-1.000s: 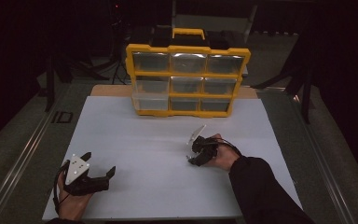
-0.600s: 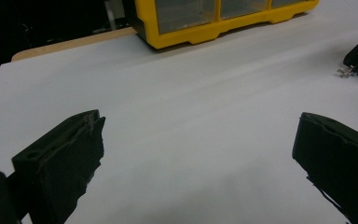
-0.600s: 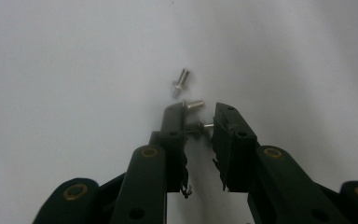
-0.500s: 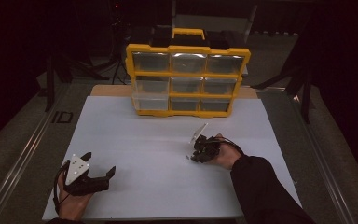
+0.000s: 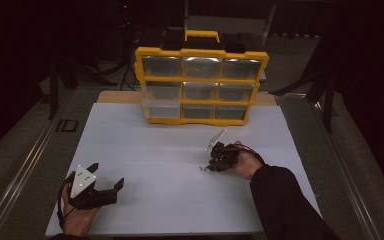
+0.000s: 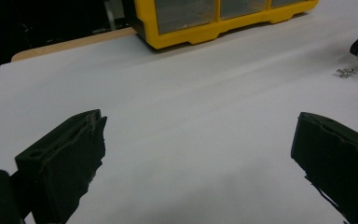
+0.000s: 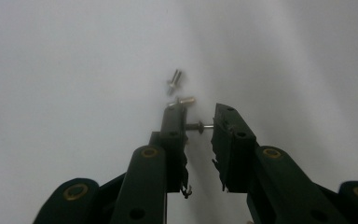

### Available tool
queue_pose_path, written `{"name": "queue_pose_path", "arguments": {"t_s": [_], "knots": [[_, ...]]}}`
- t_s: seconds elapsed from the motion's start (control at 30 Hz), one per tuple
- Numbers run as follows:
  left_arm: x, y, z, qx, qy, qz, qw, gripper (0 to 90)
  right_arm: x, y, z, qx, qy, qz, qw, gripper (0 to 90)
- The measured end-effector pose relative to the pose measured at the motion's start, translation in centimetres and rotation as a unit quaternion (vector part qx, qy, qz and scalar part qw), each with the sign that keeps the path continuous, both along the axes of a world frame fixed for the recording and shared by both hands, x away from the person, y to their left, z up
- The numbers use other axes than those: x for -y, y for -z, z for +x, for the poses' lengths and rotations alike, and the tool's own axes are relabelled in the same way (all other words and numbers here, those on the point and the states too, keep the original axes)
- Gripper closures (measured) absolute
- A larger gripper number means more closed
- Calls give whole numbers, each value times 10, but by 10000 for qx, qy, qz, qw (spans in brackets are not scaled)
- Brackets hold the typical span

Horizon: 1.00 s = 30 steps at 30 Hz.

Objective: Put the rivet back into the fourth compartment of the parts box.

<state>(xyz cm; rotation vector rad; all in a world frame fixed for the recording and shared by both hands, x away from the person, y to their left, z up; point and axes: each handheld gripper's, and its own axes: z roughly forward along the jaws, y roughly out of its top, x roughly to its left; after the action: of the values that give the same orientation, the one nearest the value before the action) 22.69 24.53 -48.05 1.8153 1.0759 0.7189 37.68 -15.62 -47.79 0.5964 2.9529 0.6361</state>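
Note:
My right gripper (image 7: 199,114) points down at the white table, and its jaws have just closed in. It is shut on a small metal screw (image 7: 199,126) that spans crosswise between the fingertips. Two more screws (image 7: 175,79) lie loose on the table just beyond the tips; in the high view they are a speck (image 5: 203,169) beside the right gripper (image 5: 212,165). My left gripper (image 5: 106,175) rests at the near left of the table, open wide with nothing between its jaws (image 6: 200,119). It looks across at the loose screws (image 6: 345,72).
A yellow organizer (image 5: 201,85) with clear drawers stands upright at the far edge of the white table (image 5: 145,145). A wooden board edge (image 6: 70,44) shows behind the white surface. Dark floor and stands surround the table.
The right gripper's jaws look narrower than a second ago, with the hand hardly shifted. The left hand and its gripper have kept still.

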Motion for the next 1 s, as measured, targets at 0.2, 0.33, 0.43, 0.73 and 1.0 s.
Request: {"name": "queue_pose_path", "arguments": {"t_s": [0.2, 0.33, 0.43, 0.73, 1.0], "knots": [[0, 0, 0, -3, 4, -3, 10000, 33, 0, -18, 5, 97, -63, 60, 9999, 743], [0, 0, 0, -2, 1, -6, 10000, 33, 1, -31, 9, 141, -43, 124, 9998, 742], [0, 0, 0, -12, 5, 1, 10000, 33, 1, -40, 13, 197, -56, 181, 9996, 742], [0, 0, 0, -13, 10, -5, 10000, 33, -6, -65, 23, 340, -137, 331, 9988, 743], [0, 0, 0, -14, 24, -8, 10000, 33, -11, -93, 39, 553, -77, 650, 9963, 742]]}}
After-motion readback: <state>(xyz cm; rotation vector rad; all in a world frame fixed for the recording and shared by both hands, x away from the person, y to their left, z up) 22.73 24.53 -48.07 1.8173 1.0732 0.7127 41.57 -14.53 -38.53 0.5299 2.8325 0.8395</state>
